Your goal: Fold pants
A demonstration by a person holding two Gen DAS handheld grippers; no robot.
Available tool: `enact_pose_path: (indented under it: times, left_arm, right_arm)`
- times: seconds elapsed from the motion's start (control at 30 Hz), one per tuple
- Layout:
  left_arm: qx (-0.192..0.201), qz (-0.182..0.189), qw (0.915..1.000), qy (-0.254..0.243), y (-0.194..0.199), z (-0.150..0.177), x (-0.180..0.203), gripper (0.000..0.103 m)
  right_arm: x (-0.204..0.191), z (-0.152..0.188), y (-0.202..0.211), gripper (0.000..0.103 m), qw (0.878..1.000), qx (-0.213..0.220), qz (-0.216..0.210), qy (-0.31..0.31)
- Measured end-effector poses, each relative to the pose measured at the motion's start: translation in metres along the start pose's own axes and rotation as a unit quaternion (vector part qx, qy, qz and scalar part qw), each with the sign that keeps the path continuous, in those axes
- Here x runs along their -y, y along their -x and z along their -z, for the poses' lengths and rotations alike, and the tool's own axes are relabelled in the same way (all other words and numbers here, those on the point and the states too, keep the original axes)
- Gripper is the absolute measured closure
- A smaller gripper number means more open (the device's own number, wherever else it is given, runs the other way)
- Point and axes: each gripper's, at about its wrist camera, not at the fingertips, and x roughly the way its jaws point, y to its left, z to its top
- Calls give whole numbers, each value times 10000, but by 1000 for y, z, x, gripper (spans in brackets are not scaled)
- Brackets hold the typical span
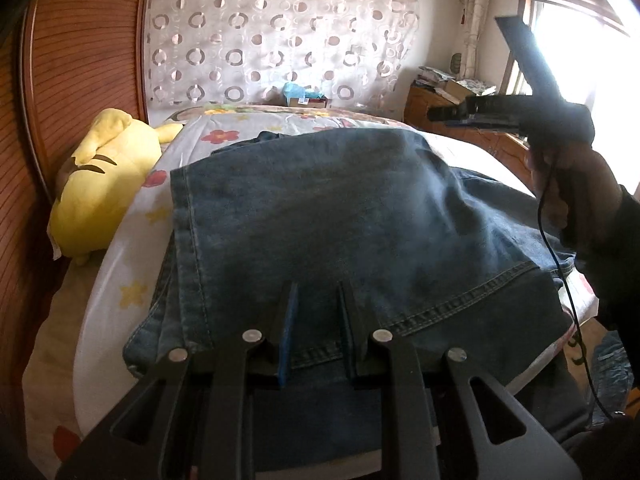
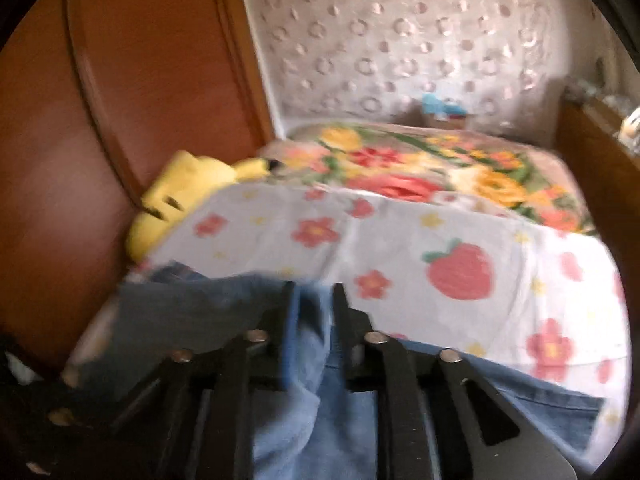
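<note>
A: Where are the jeans (image 1: pixel 320 216)?

B: Folded on the bed (image 1: pixel 100 320), lying across its near part. In the left wrist view one hemmed edge runs down the left side, with stacked layers showing below it, and a stitched seam crosses at lower right.

A: What is the left gripper (image 1: pixel 316 332) doing?

B: It sits low over the near edge of the jeans, fingers a narrow gap apart. Denim shows through the gap, but I cannot tell whether they pinch it.

A: And the right gripper (image 2: pixel 314 328)?

B: In its own view, which is blurred, a paler fold of denim runs up between the fingers, which look closed on it. In the left view that gripper (image 1: pixel 452 114) is up in the air at the right, above the jeans' far corner.

A: Room around the jeans?

B: The sheet (image 2: pixel 400 248) lies bare beyond them, then a flowered blanket (image 2: pixel 420 168). To the left a yellow plush (image 1: pixel 100 184) lies against the headboard (image 1: pixel 80 80), near the jeans' left edge. To the right the bed edge drops off, with a wooden cabinet (image 1: pixel 432 108) beyond.

A: Any containers?

B: A small box (image 1: pixel 306 100) at the far end by the curtain (image 1: pixel 280 32), with something blue in it.
</note>
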Motion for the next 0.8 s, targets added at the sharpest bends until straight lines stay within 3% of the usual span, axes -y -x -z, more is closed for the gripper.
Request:
enact_pose_path:
  times: [0.03, 0.2, 0.37, 0.43, 0.6, 0.8]
  left_arm:
    - [-7, 0, 10000, 3, 0, -1, 0, 85]
    - [9, 9, 10000, 20, 1, -1, -2, 85]
    - [139, -93, 9998, 100, 7, -10, -13, 85]
    - [193, -147, 9996, 136, 12, -13, -19, 85]
    - [275, -227, 9991, 247, 19, -13, -32, 85]
    - [322, -269, 9985, 360, 23, -12, -38, 85]
  right_arm:
    - [1, 4, -3, 57, 9999, -132, 89, 41]
    - [2, 28, -4, 57, 9986, -468, -202, 172]
    - [-3, 38, -5, 54, 9977, -511, -309, 323]
    - [-1, 33, -9, 40, 9980, -495, -320, 247]
    - [-3, 17, -21, 40, 9979, -471, -440, 75]
    - [7, 7, -54, 40, 9965, -799, -166, -184]
